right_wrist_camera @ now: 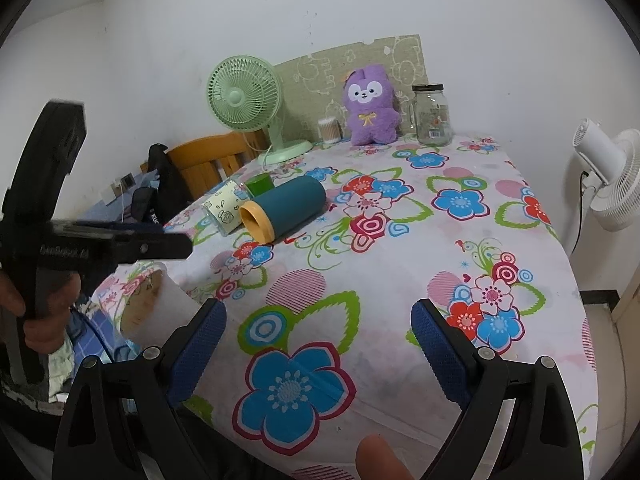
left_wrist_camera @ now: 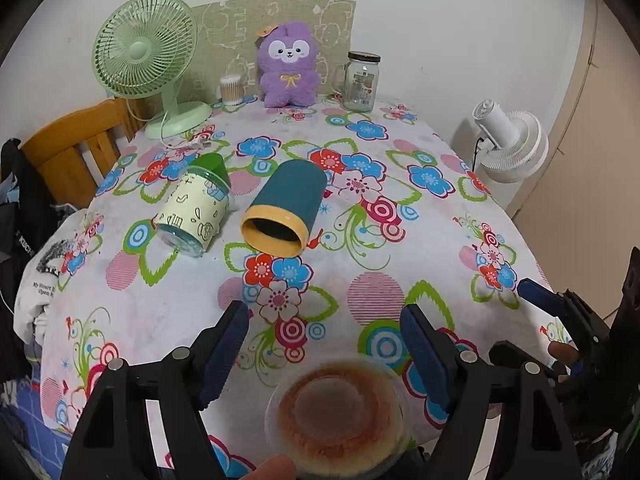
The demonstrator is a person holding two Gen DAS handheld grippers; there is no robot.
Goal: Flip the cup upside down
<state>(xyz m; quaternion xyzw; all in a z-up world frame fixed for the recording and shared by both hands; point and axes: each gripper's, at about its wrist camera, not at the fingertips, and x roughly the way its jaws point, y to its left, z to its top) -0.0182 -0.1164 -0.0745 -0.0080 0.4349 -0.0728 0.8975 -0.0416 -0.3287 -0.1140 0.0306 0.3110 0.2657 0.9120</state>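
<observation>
A teal cup with a yellow rim (left_wrist_camera: 285,208) lies on its side on the flowered tablecloth (left_wrist_camera: 400,240), mouth toward me; it also shows in the right wrist view (right_wrist_camera: 285,207). A clear cup with brown residue (left_wrist_camera: 337,408) stands upright near the table's front edge, just below my left gripper (left_wrist_camera: 326,354), which is open above it. In the right wrist view this cup (right_wrist_camera: 154,308) is at the left. My right gripper (right_wrist_camera: 318,344) is open and empty over the tablecloth (right_wrist_camera: 400,260).
A cream jar with a green lid (left_wrist_camera: 196,208) lies beside the teal cup. At the back stand a green fan (left_wrist_camera: 146,60), a cotton swab tub (left_wrist_camera: 232,89), a purple plush (left_wrist_camera: 288,66) and a glass jar (left_wrist_camera: 361,80). A wooden chair (left_wrist_camera: 76,148) is left, a white fan (left_wrist_camera: 512,144) right.
</observation>
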